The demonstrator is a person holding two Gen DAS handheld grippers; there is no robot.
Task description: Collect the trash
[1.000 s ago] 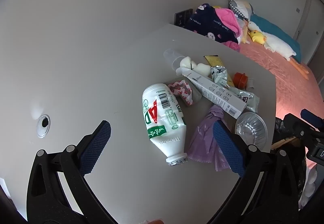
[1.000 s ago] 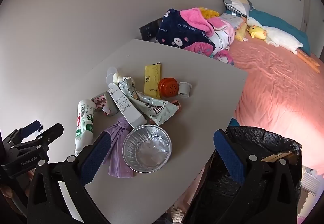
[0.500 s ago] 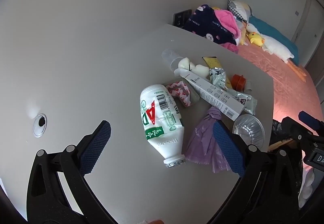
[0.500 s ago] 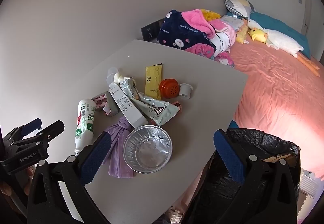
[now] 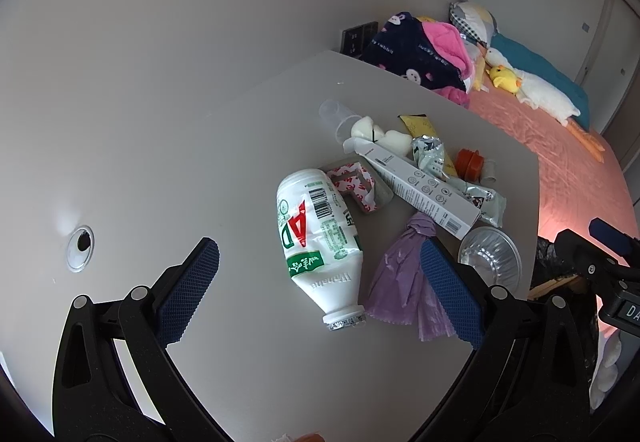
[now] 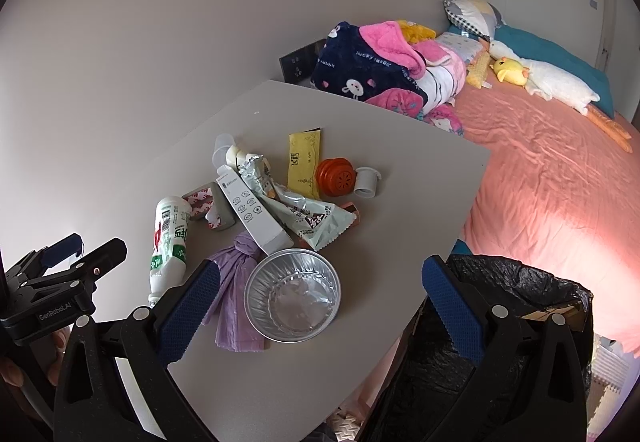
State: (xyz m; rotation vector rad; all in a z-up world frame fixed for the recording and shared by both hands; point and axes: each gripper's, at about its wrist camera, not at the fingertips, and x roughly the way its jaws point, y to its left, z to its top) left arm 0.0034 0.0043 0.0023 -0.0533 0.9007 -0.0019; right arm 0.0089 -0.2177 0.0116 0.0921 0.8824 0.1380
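Observation:
Trash lies on a grey table (image 5: 240, 146): a white AD bottle (image 5: 316, 238) on its side, a purple bag (image 5: 404, 282), a foil bowl (image 6: 293, 294), a long white box (image 5: 420, 194), a silvery wrapper (image 6: 304, 214), a yellow sachet (image 6: 304, 162) and an orange cap (image 6: 337, 176). My left gripper (image 5: 320, 290) is open and empty, hovering above the bottle's neck and the purple bag. My right gripper (image 6: 320, 306) is open and empty above the foil bowl at the table's near edge. The left gripper also shows in the right wrist view (image 6: 68, 266).
A bin lined with a black bag (image 6: 520, 306) stands beside the table's near right edge. A bed with a pink sheet (image 6: 552, 178), blankets and plush toys lies beyond. A cable hole (image 5: 80, 248) sits in the table at left. A clear cup (image 5: 336, 114) lies at the far side.
The left gripper has drifted slightly back and up from the bottle. The right gripper has shifted very little. Both stay open.

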